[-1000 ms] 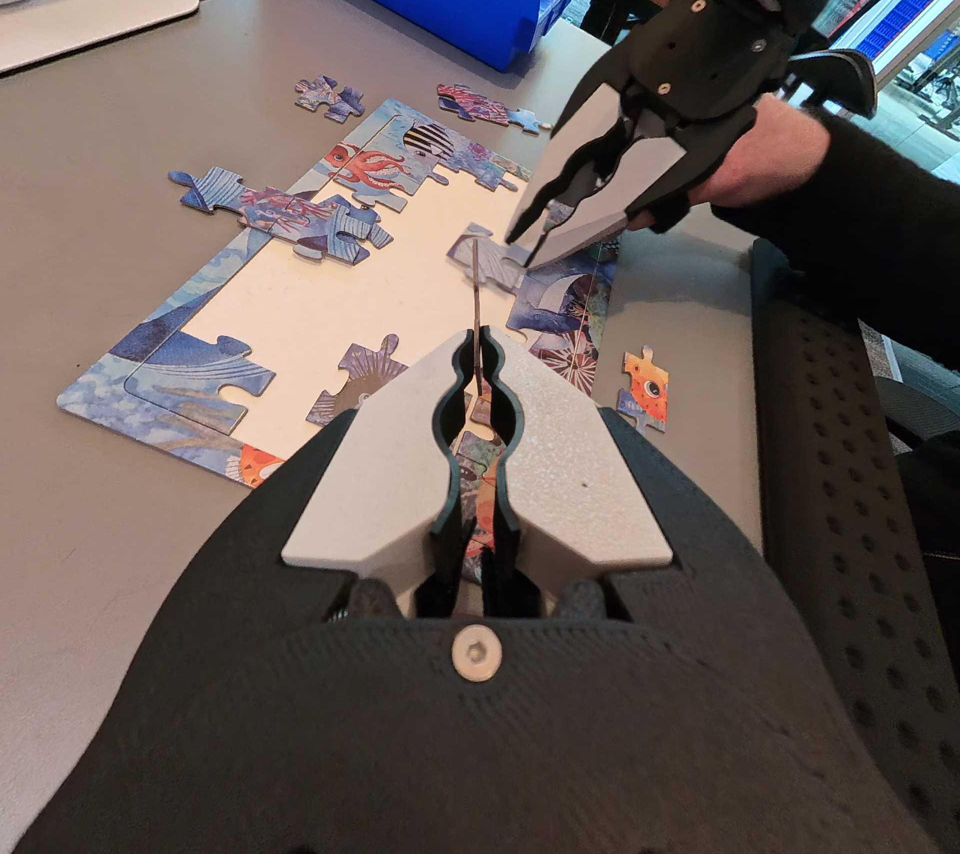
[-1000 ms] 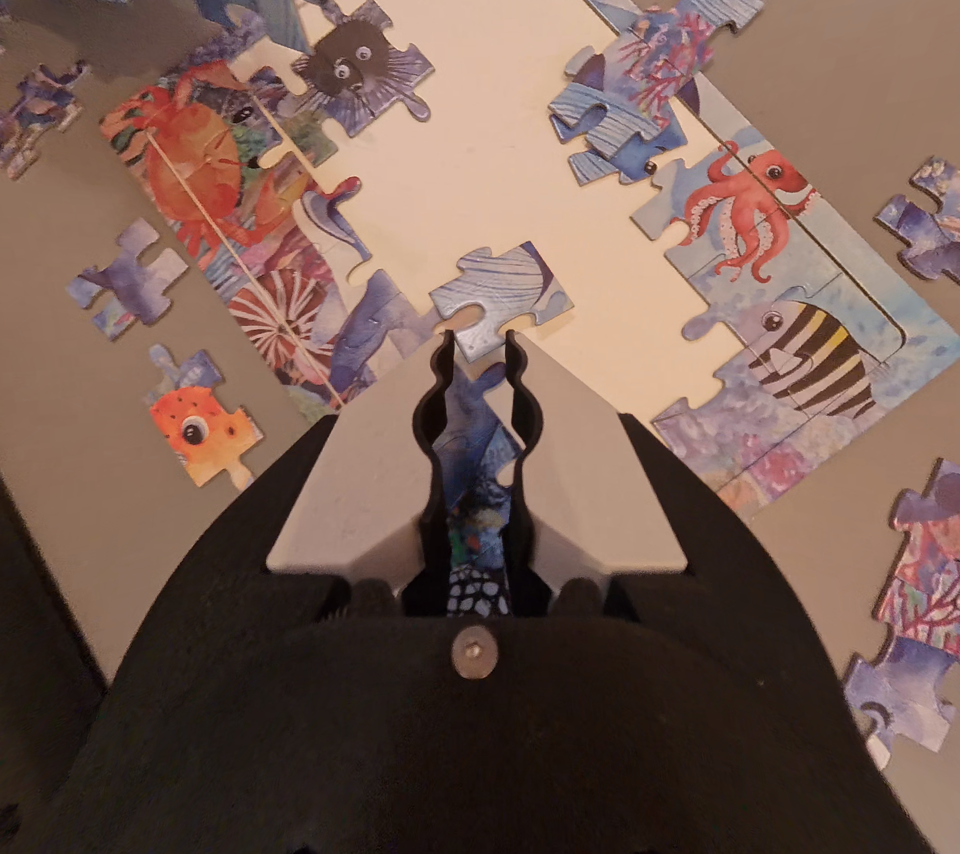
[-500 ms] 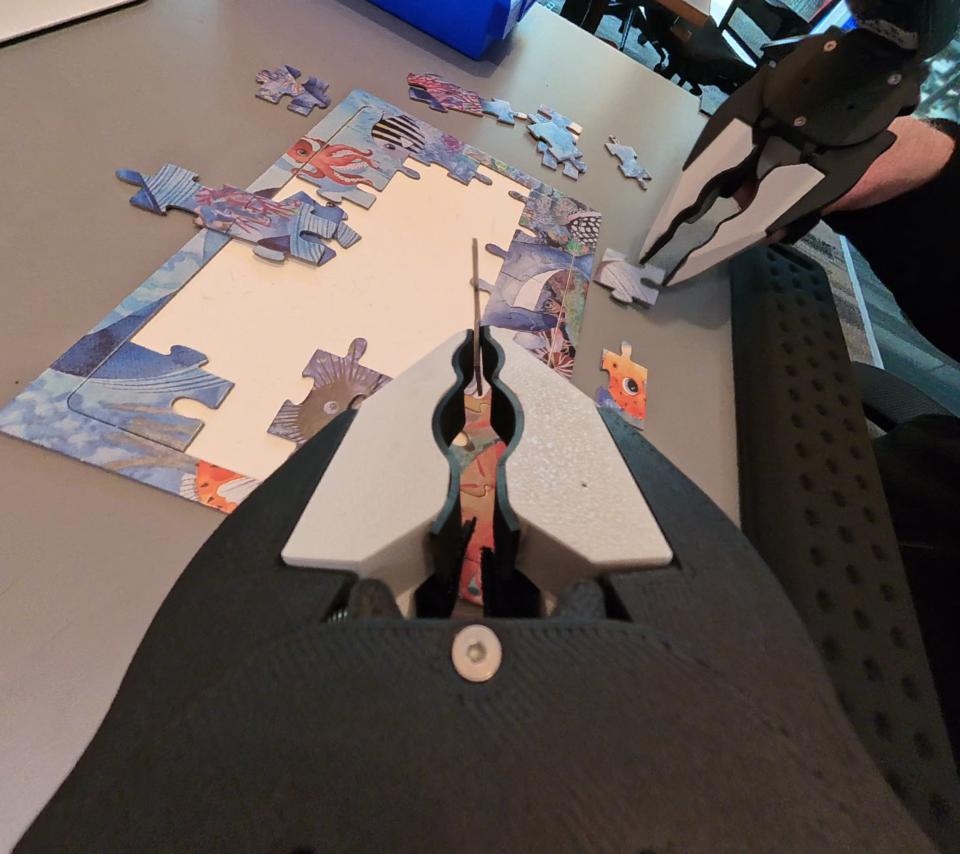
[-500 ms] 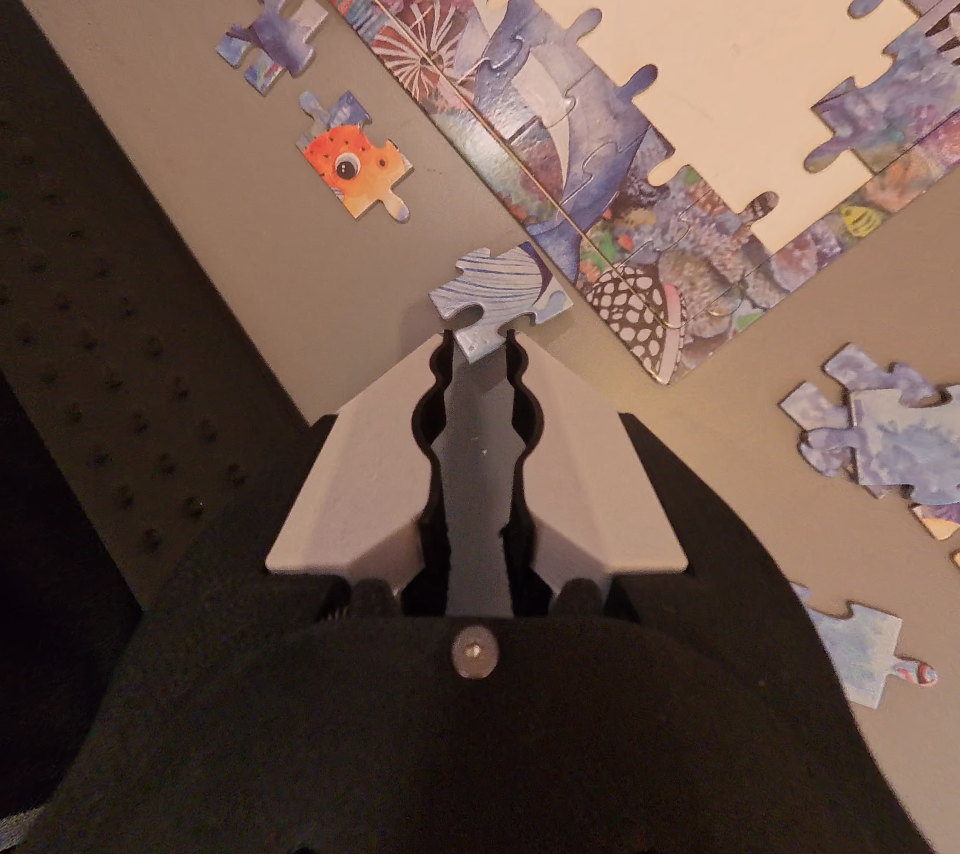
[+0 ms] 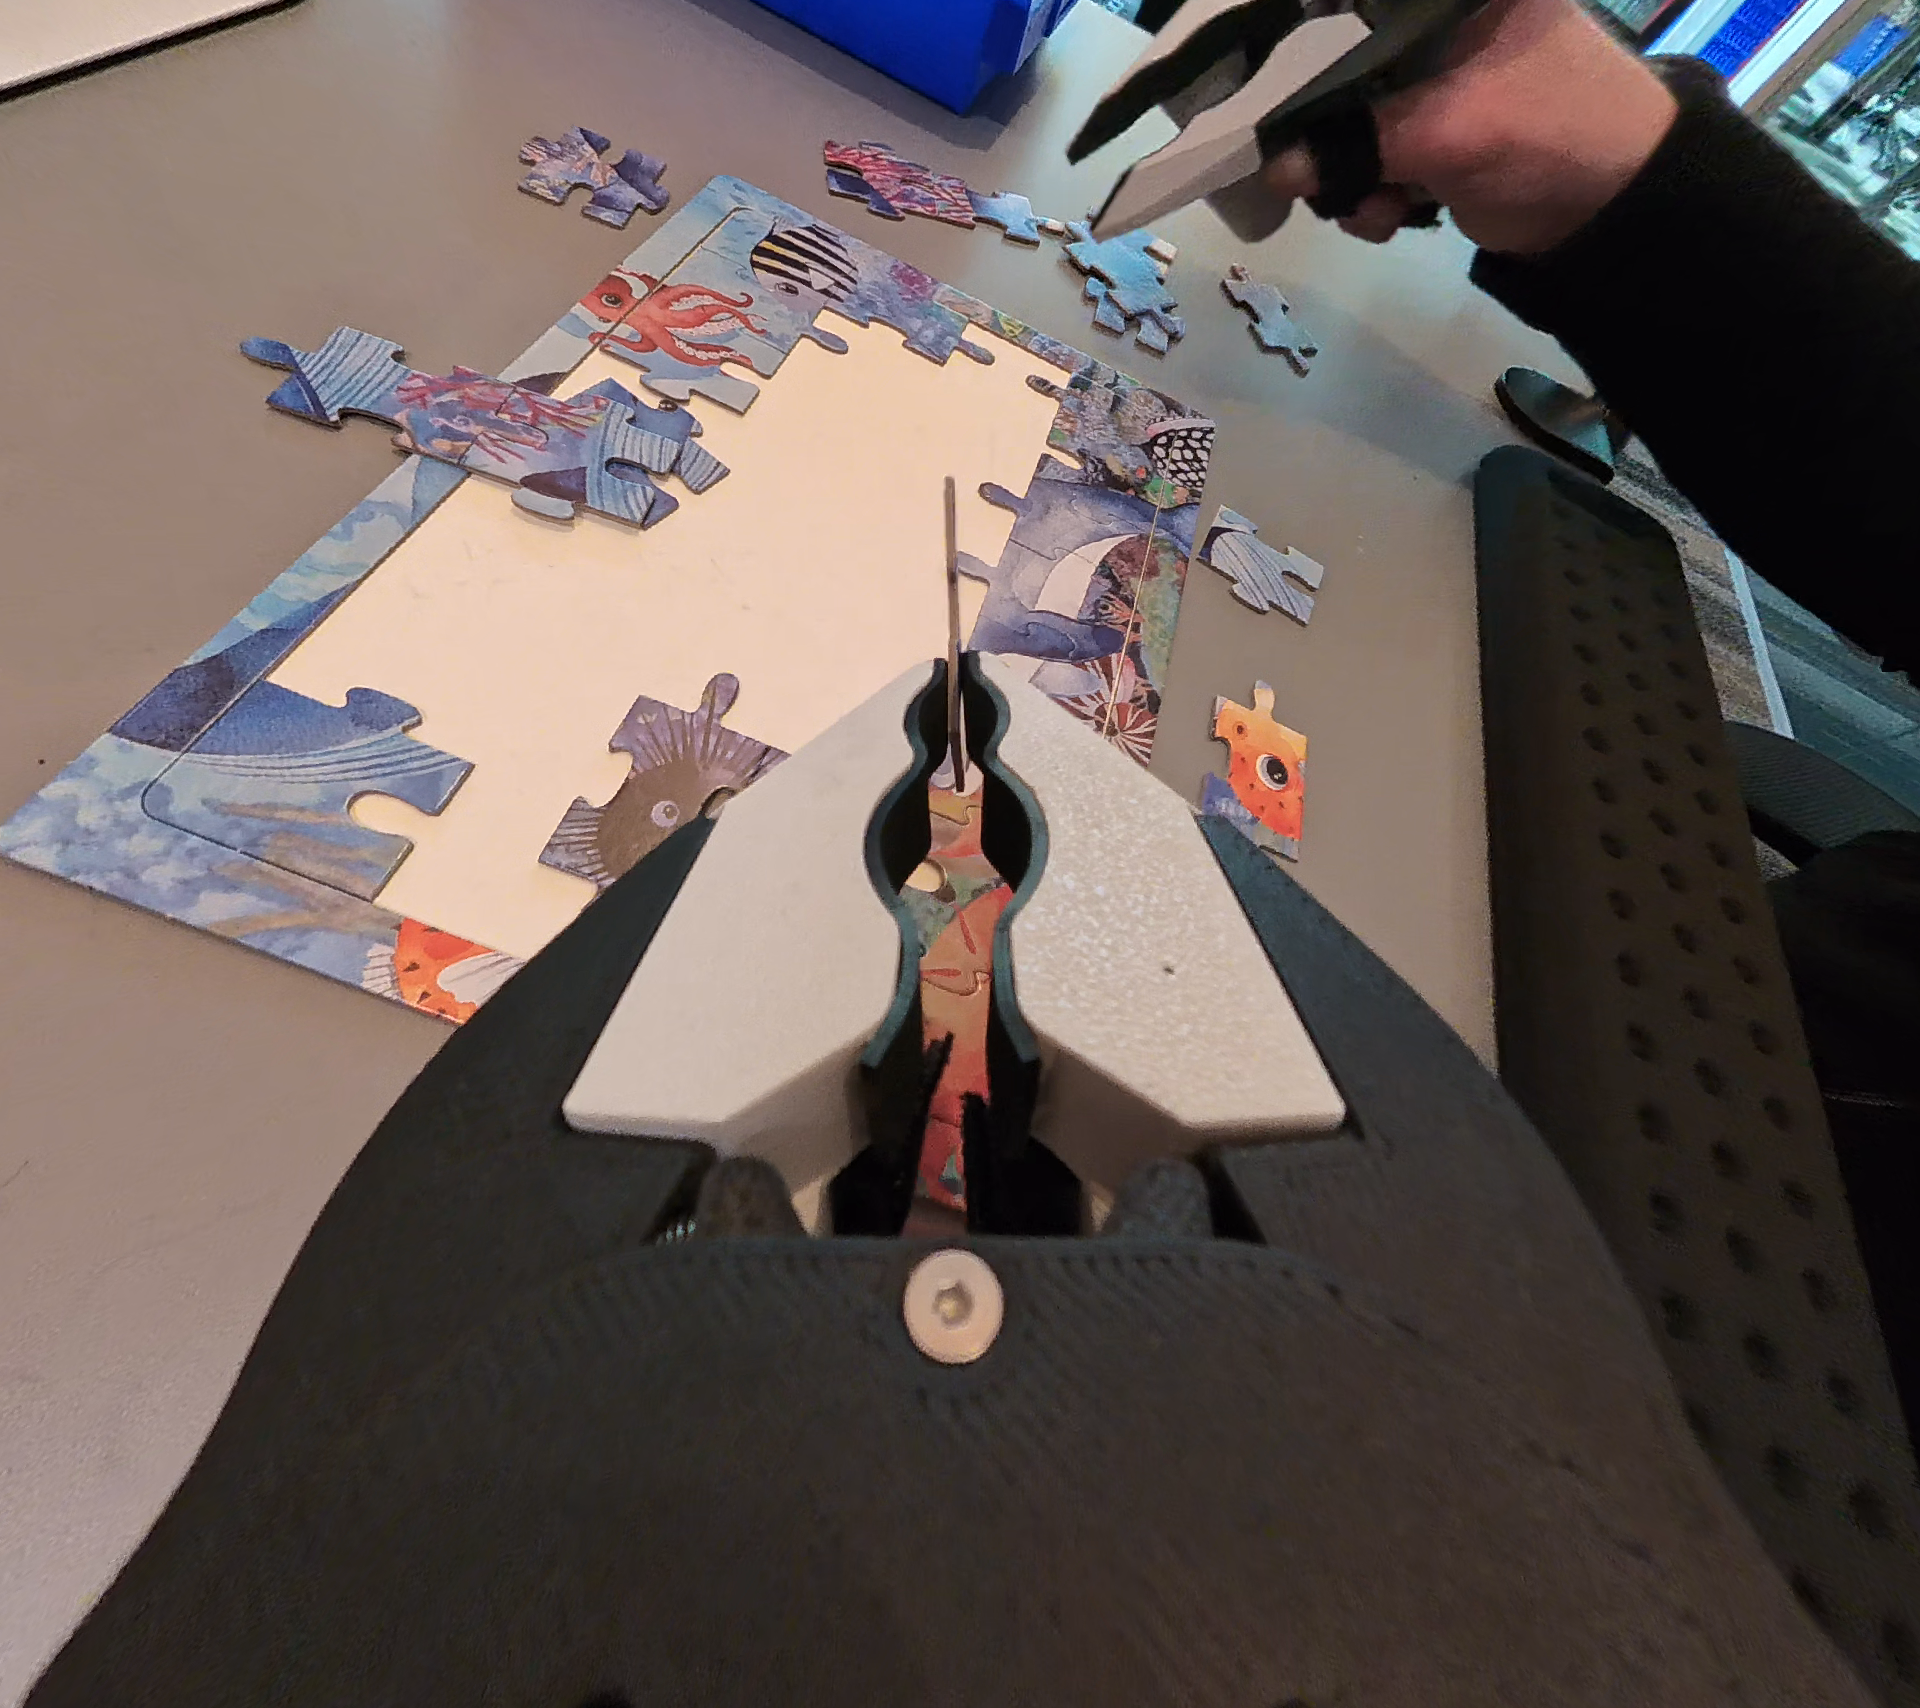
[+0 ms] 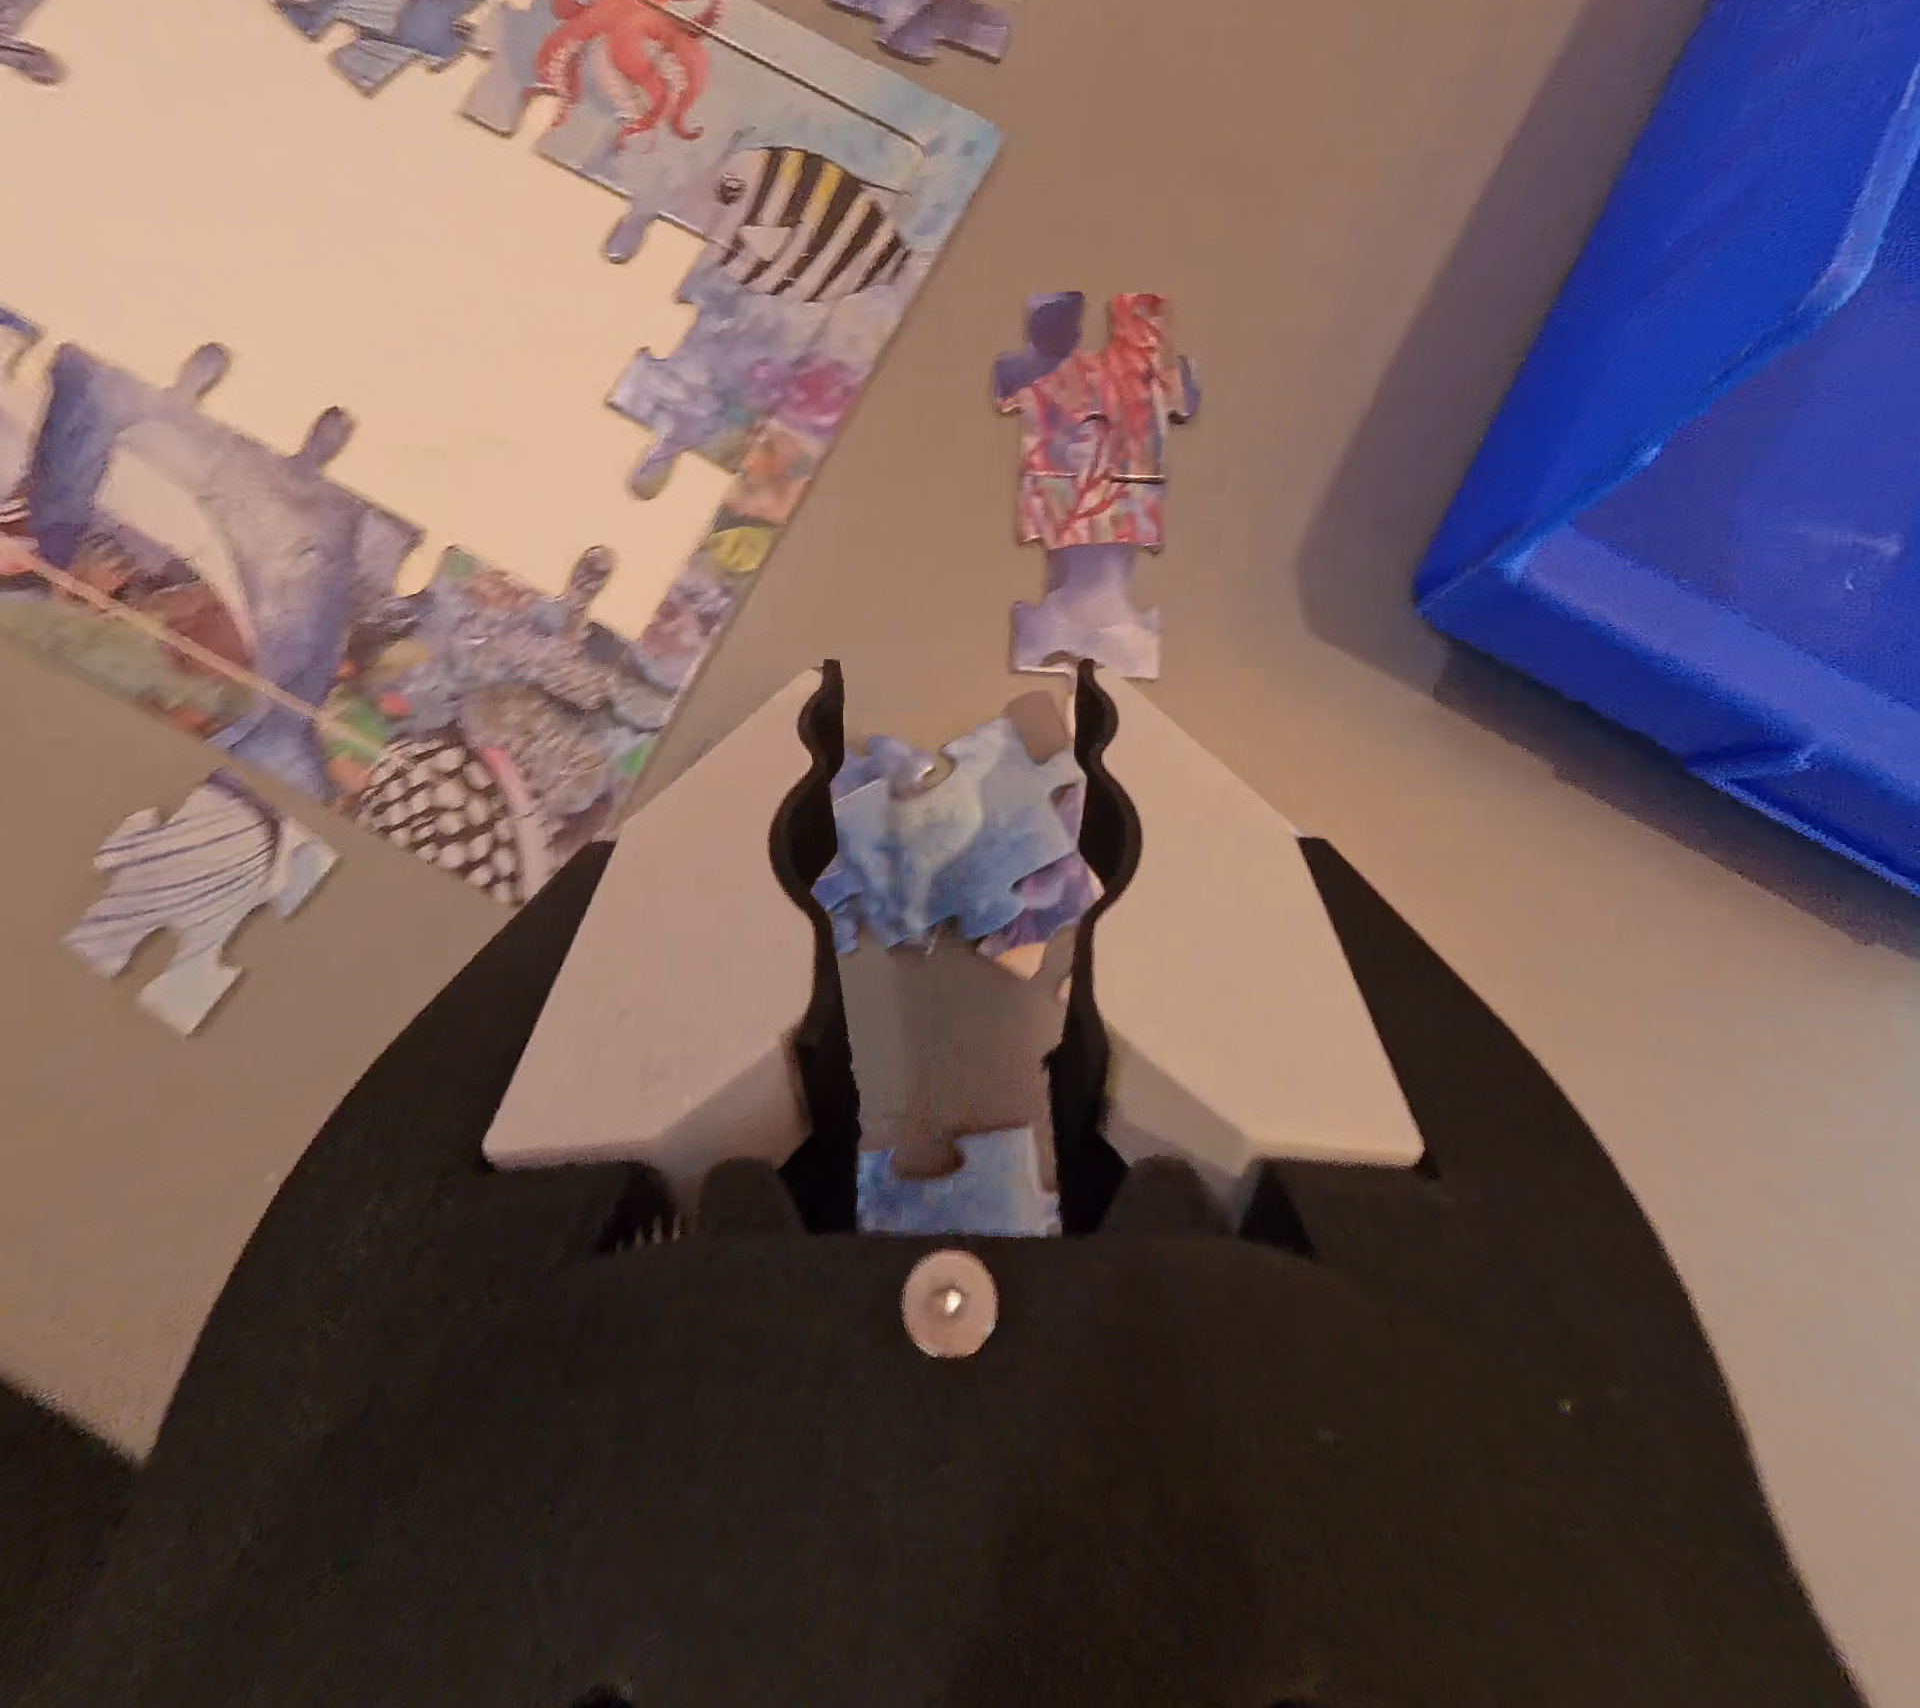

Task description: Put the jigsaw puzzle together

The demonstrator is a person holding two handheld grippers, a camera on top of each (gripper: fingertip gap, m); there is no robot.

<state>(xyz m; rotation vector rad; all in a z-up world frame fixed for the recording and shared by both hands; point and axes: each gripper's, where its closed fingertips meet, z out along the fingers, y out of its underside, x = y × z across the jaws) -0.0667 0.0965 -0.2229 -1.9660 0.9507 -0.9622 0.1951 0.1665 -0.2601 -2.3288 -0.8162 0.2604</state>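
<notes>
Jigsaw puzzle board (image 5: 665,619) is laid flat on the grey bench (image 5: 312,100), ahead & left of the left tongs (image 5: 956,671), w/ border pcs fitted and its cream middle mostly bare. Left tongs are clamped on a thin pc held edge-on (image 5: 951,578), upright above the board's near right part. Right tongs (image 6: 954,671) are spread apart, held over a pale blue loose pc (image 6: 951,837) seen between the fingers; contact cannot be told. A red-coral pc strip (image 6: 1096,474) lies just ahead of the right tongs, a blue bin (image 6: 1714,370) farther right. An orange fish pc (image 5: 1257,765) lies right of the left tongs.
</notes>
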